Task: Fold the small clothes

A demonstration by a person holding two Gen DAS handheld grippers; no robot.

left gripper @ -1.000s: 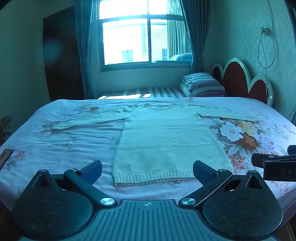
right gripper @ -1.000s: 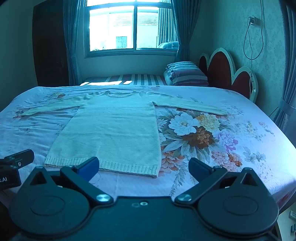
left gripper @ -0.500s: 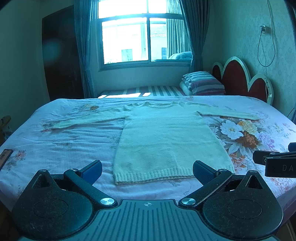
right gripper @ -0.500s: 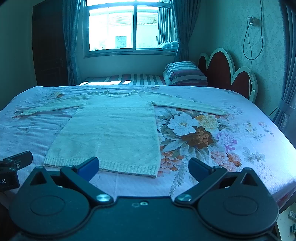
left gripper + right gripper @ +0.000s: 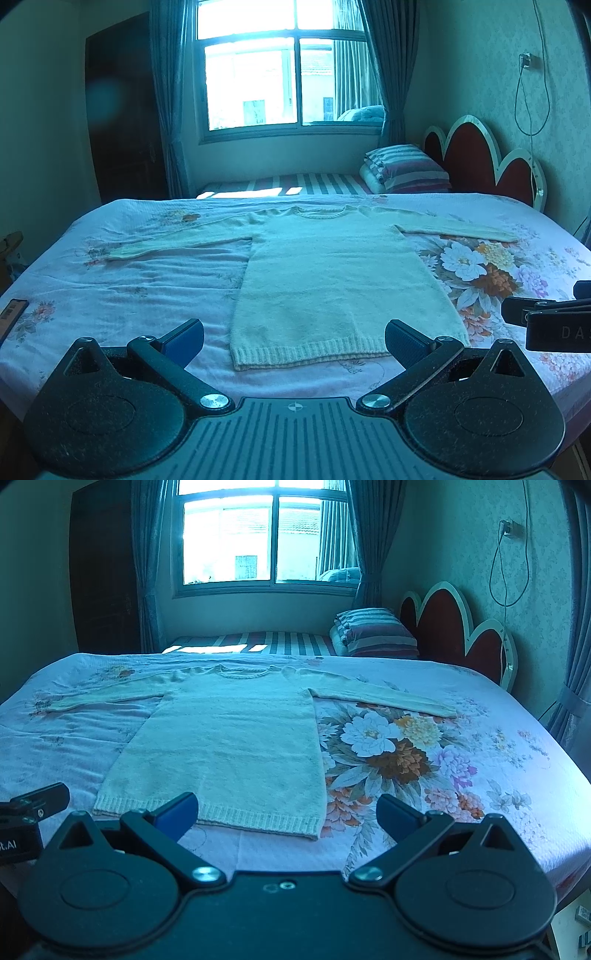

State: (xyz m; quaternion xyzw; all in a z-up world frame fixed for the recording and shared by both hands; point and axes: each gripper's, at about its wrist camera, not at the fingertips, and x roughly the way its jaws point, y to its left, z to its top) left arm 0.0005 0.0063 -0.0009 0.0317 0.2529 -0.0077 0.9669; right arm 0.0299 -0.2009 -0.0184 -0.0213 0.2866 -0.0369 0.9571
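A cream knitted sweater [image 5: 340, 280] lies flat on the bed, neck at the far side, both sleeves spread out sideways, ribbed hem nearest me. It also shows in the right wrist view [image 5: 232, 746]. My left gripper [image 5: 294, 338] is open and empty, hovering just in front of the hem. My right gripper [image 5: 287, 812] is open and empty, in front of the hem's right corner. The right gripper's side shows at the right edge of the left wrist view [image 5: 550, 321]. The left gripper's side shows at the left edge of the right wrist view [image 5: 26, 819].
The bed has a floral sheet [image 5: 406, 753] and a red headboard [image 5: 454, 627] on the right. A striped pillow [image 5: 373, 631] lies at the far right. A window [image 5: 288, 70] and a dark wardrobe [image 5: 118, 122] stand beyond. A phone [image 5: 11, 314] lies at the bed's left edge.
Both grippers have drifted slightly; the sweater's hem sits a little higher in the left wrist view. The sweater has not moved and both grippers stay open.
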